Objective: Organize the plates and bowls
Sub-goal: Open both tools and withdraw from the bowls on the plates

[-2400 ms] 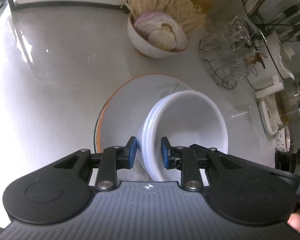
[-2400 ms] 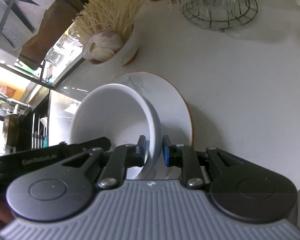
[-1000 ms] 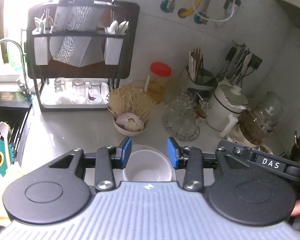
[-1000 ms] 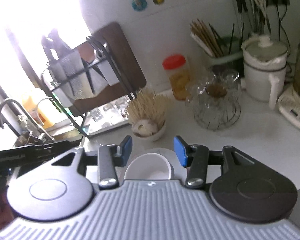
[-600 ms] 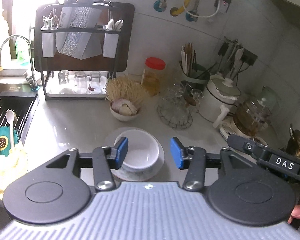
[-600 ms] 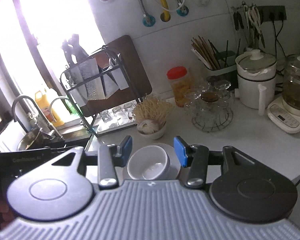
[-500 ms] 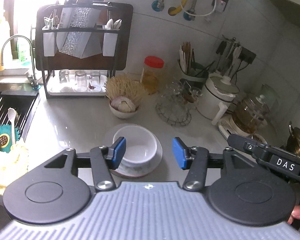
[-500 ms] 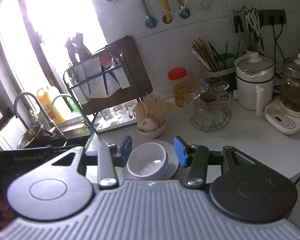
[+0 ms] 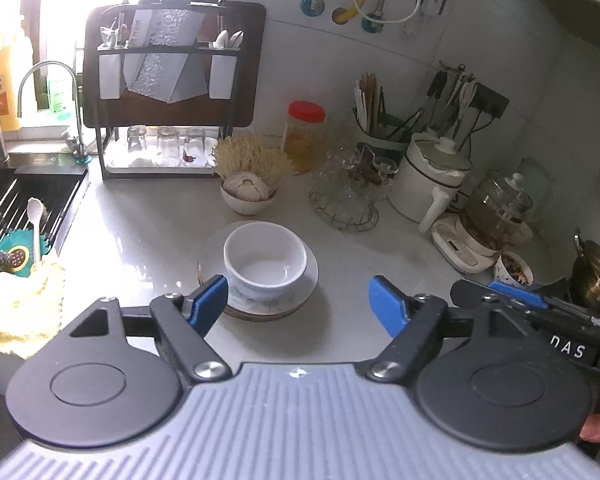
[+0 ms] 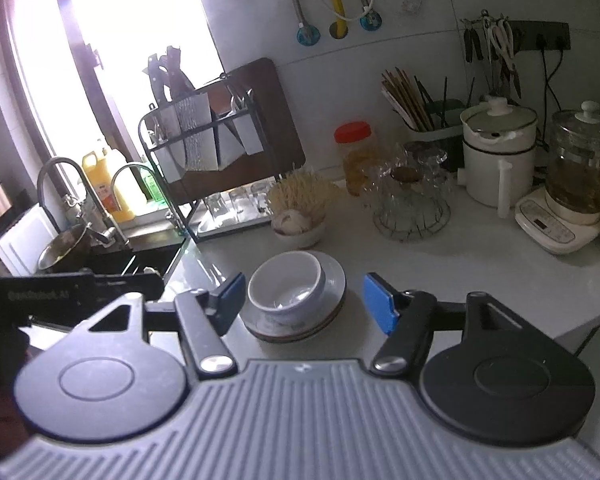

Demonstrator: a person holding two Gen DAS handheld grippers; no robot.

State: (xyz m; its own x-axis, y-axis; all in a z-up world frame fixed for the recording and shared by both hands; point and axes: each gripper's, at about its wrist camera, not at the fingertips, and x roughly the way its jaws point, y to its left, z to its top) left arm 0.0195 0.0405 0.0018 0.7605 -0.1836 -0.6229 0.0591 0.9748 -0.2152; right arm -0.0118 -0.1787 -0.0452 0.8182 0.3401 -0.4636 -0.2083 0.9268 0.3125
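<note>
Counter (image 9: 148, 240) pale, glossy. Plates (image 9: 308, 280) stacked mid-counter, white, brown-edged at bottom. Bowls (image 9: 265, 262) white, nested upright on plates. Left gripper (image 9: 296, 300) wide, jaws just opening, empty. Right gripper (image 10: 304, 300) likewise, nothing between.

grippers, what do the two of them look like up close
Both are built alike: the left gripper and right gripper each have a ribbed grey body, two round black discs, black linkage arms with silver bolts, and blue pads on the fingertips. In the left view the right gripper's black side bears white letters "DAS". No cables or sleeves show.
</note>
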